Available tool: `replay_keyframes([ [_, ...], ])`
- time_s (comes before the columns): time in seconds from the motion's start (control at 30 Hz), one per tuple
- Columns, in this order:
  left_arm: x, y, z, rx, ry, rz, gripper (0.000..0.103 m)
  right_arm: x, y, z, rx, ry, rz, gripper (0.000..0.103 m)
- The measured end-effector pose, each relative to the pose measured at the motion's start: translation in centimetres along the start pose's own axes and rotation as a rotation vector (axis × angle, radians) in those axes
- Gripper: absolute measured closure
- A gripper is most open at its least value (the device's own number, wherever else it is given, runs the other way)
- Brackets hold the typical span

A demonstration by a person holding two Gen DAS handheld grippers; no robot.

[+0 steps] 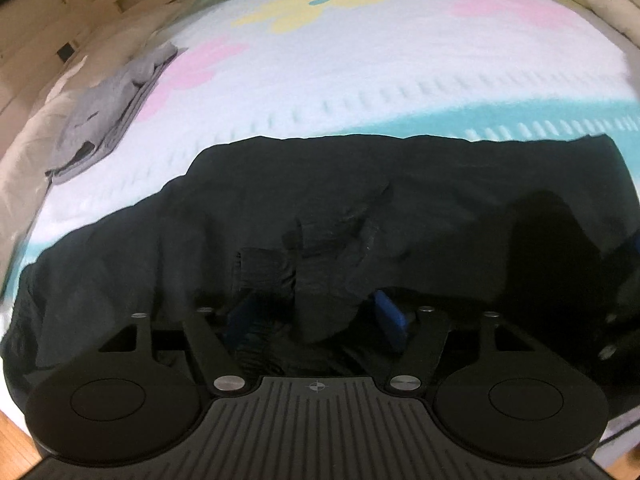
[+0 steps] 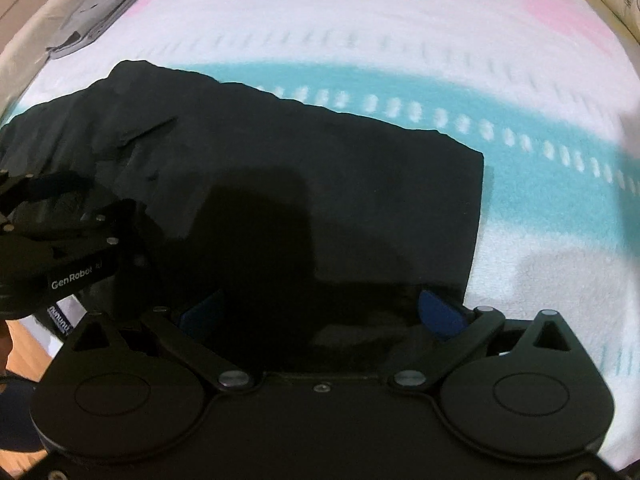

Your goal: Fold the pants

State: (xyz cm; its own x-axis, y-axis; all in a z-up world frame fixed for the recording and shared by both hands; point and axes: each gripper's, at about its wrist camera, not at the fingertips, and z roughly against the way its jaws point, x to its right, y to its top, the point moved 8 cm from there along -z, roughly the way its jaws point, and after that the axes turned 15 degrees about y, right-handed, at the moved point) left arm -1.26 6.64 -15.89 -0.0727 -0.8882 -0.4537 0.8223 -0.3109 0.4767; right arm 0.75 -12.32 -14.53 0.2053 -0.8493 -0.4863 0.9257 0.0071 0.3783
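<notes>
Black pants [image 1: 360,200] fill the lower frame on a flowered blanket [image 1: 360,60]. The left gripper [image 1: 316,312] pinches bunched pants fabric; the right gripper [image 2: 320,312] stands wide apart, holding nothing.

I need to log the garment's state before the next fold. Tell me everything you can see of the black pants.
The black pants are dark, matte, woven-looking cloth, lying spread across the near edge of the flowered blanket, rumpled with creases toward the left and a straight edge at the right. The left gripper has a bunched ridge of the fabric between its blue fingers. The right gripper straddles the near hem, its fingers wide apart. A folded grey garment lies apart from them.
</notes>
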Motion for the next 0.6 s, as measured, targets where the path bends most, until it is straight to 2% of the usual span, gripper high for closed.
replay_keyframes([
  [0.13,-0.5,0.7,-0.3,-0.034,-0.026,0.008,0.038,-0.5,0.0,-0.3,-0.028,-0.056,0.044,0.0],
  [0.33,-3.7,1.1,0.7,-0.042,-0.031,0.064,0.038,0.3,-0.5,0.5,0.061,-0.009,0.047,0.0],
  [0.43,-5.2,0.3,0.4,-0.059,-0.034,0.092,0.038,0.5,-0.7,0.8,0.039,-0.005,0.063,0.0],
  [0.6,-6.6,-1.1,-0.8,-0.114,-0.08,0.162,0.039,0.1,-0.4,0.4,0.021,-0.031,0.069,0.0],
])
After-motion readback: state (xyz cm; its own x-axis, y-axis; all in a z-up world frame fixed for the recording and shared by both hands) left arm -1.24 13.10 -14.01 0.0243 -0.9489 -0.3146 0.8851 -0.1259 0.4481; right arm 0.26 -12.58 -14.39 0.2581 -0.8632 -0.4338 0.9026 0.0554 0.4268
